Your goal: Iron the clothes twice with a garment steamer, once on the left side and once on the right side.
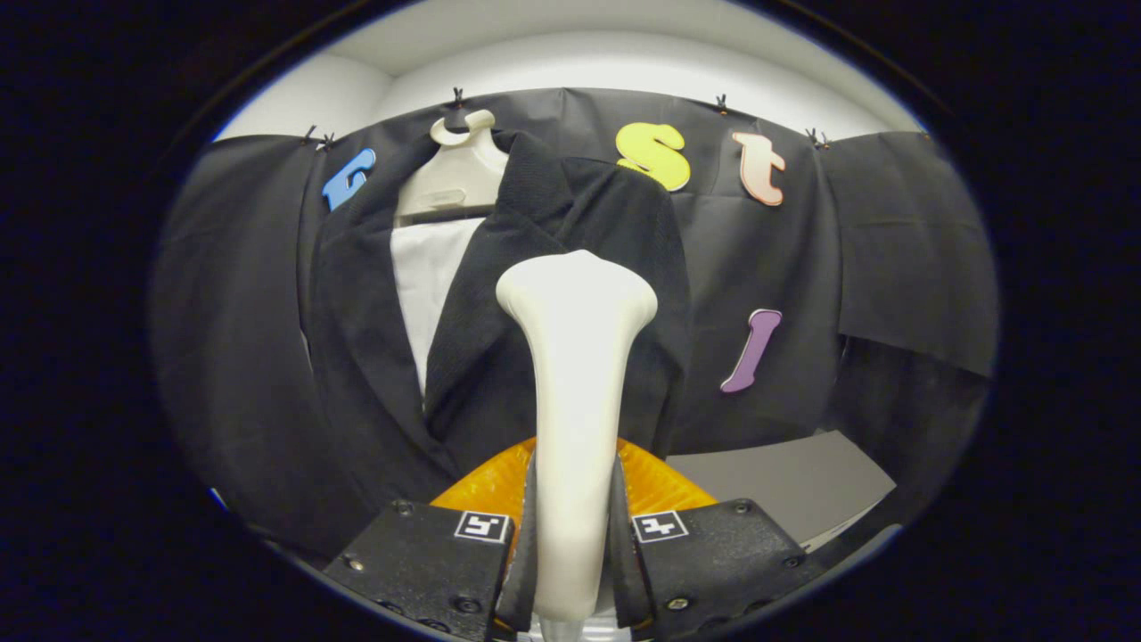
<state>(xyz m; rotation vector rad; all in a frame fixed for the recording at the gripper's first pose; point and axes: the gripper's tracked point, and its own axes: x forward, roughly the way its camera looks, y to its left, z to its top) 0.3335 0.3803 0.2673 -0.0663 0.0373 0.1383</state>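
The gripper is clamping the steamer, both fingers pressing flat against the sides of its handle, so the tongs are standing narrow around it. The steamer is a smooth, glossy cream plastic piece: a slim rounded handle rising from between the fingers, widening near its far end into a flared, flat-topped head with soft corners. Each finger block is a matte, slightly grainy moulded part studded with small screws, and each is carrying a square printed marker near its inner edge.

Just behind the handle a ribbed, translucent orange part is fanning out on both sides, close above the finger blocks.

Beyond the steamer's head the jacket is hanging against the booth's black cloth wall. It is a dark garment of coarse, nubby weave, with broad lapels folding down into a V. The head is sitting in front of the jacket's right-hand panel; I cannot tell whether it is touching the cloth. In the V a smooth white shirt front is showing as a tall narrow strip. The jacket is hanging on a cream plastic hanger with a rounded, bust-like neck and a curled hook at the top.

To the right of the jacket's hem a flat, matte grey surface is lying below the wall.
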